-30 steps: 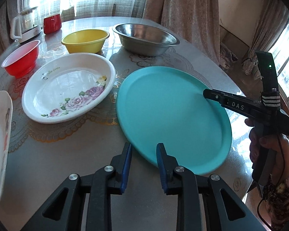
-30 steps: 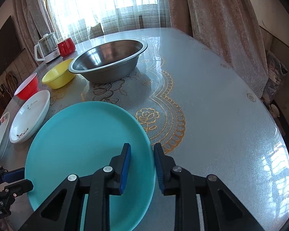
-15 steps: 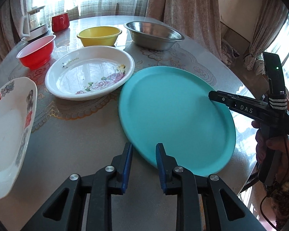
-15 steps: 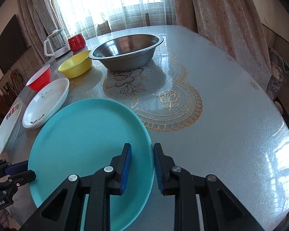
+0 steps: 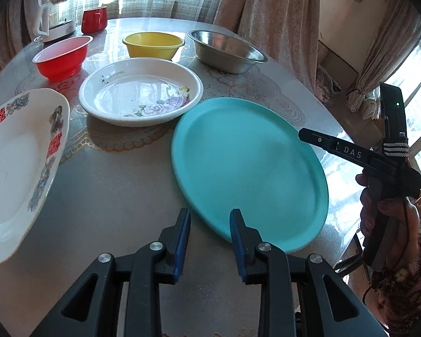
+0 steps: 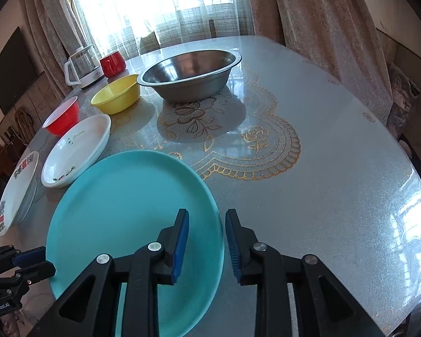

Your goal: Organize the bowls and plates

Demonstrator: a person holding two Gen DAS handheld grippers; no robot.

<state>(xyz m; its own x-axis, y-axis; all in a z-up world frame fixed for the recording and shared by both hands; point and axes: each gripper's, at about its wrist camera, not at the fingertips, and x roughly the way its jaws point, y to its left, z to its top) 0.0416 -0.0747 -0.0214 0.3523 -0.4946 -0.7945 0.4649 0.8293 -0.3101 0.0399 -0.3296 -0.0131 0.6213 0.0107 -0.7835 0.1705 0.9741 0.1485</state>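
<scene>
We read "DAS" on the right gripper [image 5: 308, 136], "Garden" on the floral plate [image 5: 140, 92], red characters on the white plate [image 5: 16, 154]. Our left gripper [image 5: 209, 219] hung with jaws opening, the teal plate's [image 5: 247, 165] near rim between them, unpinched. Our right gripper's jaws were opening too, straddling its right rim. Red bowl [image 5: 61, 59], yellow bowl [image 5: 153, 45] and steel bowl [image 5: 227, 52] lined the back. The table [image 6: 322, 182] lay bare rightward; the teal plate sat near its front edge.
</scene>
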